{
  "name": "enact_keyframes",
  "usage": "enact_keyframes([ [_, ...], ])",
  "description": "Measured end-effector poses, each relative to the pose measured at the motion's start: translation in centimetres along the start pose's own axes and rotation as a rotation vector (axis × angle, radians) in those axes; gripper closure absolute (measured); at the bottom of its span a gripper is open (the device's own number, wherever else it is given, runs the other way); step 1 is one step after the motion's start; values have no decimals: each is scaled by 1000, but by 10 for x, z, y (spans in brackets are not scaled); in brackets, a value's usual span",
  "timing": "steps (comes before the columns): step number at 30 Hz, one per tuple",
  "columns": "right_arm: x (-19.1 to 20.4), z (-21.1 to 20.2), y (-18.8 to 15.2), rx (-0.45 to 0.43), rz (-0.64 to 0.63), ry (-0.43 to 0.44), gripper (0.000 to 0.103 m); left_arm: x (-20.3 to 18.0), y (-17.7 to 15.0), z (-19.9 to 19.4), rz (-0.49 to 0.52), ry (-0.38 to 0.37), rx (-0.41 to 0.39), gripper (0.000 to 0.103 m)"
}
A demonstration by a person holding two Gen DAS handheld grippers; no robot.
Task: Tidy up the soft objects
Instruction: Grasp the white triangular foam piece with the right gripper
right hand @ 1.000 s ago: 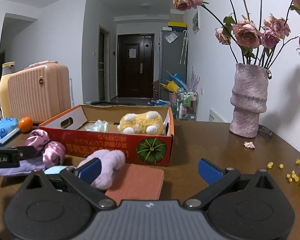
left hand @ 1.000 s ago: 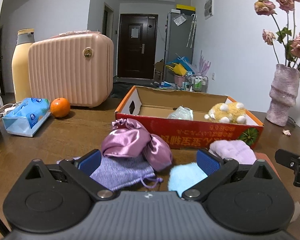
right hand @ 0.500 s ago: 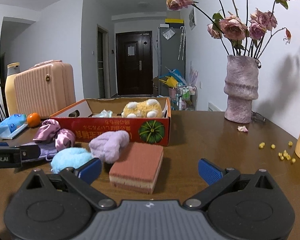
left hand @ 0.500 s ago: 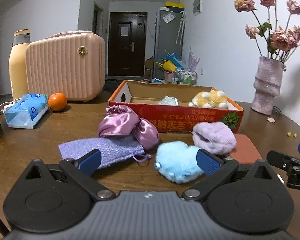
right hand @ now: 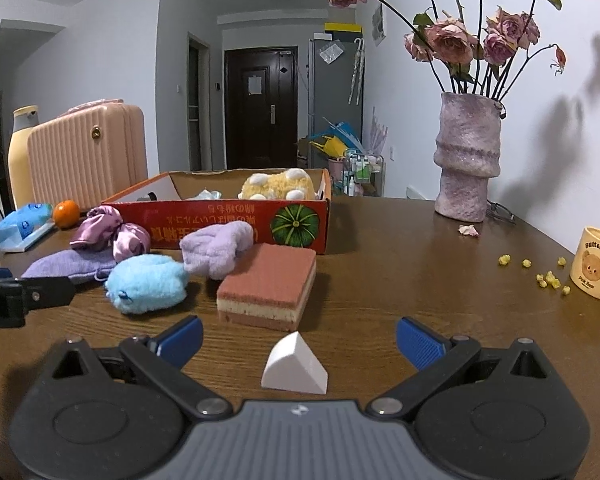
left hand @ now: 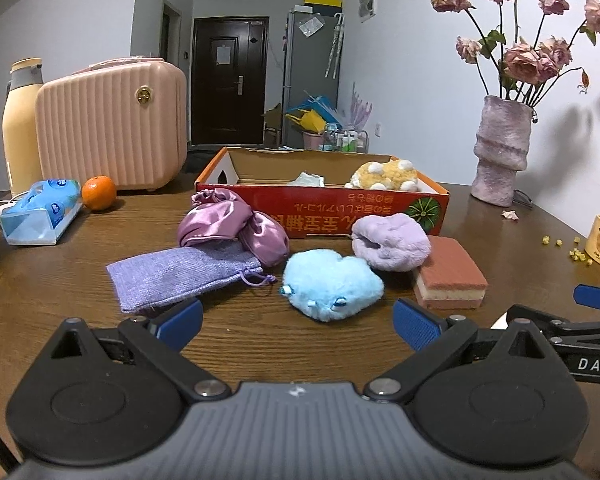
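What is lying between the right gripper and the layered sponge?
In the right wrist view, a small white wedge lies on the table between the open right gripper and the layered sponge, apart from both.

A dark wooden table (left hand: 60,288) with visible grain carries a slight sheen. On it lie a fluffy blue plush toy (left hand: 332,284), a fuzzy lilac plush pad (left hand: 390,246), a glossy purple satin pouch (left hand: 228,224) and a matt, coarse-woven lavender cloth bag (left hand: 180,274). A porous, layered brown-and-cream sponge block (right hand: 268,288) and a smooth, matt white foam wedge (right hand: 294,366) sit nearby. The red printed cardboard box (left hand: 364,206) holds a shaggy yellow plush toy (left hand: 384,176). A rough-textured mauve vase (right hand: 466,160) and a smooth, ribbed pink hard-shell case (left hand: 112,128) stand behind.
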State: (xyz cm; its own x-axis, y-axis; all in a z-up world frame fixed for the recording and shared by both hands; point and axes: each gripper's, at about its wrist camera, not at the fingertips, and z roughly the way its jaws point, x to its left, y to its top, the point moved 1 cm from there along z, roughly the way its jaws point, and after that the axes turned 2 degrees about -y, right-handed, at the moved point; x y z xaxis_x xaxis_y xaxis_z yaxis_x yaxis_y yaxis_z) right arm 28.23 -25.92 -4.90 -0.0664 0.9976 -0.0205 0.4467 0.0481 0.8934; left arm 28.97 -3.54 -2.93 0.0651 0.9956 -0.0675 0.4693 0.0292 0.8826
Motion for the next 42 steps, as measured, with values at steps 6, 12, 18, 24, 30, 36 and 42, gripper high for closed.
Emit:
enact_keyframes([
  [6,0,4,-1,20,-4,-7,0,1,-1,1,-9,-8,13,0],
  [12,2,17,-3,73,-6,-4,1,1,-1,1,-14,-10,21,0],
  [18,3,31,-6,122,3,10,9,0,-1,1,-9,-12,27,0],
  [24,4,40,-8,167,8,25,22,0,-2,2,-13,-10,32,0],
  [30,2,46,-8,195,27,38,37,1,-2,3,-11,-7,35,0],
  [36,2,46,-8,188,31,40,63,0,-3,4,-12,-6,38,0],
  [42,-1,44,-8,179,43,45,70,1,-2,5,-13,-6,40,0],
])
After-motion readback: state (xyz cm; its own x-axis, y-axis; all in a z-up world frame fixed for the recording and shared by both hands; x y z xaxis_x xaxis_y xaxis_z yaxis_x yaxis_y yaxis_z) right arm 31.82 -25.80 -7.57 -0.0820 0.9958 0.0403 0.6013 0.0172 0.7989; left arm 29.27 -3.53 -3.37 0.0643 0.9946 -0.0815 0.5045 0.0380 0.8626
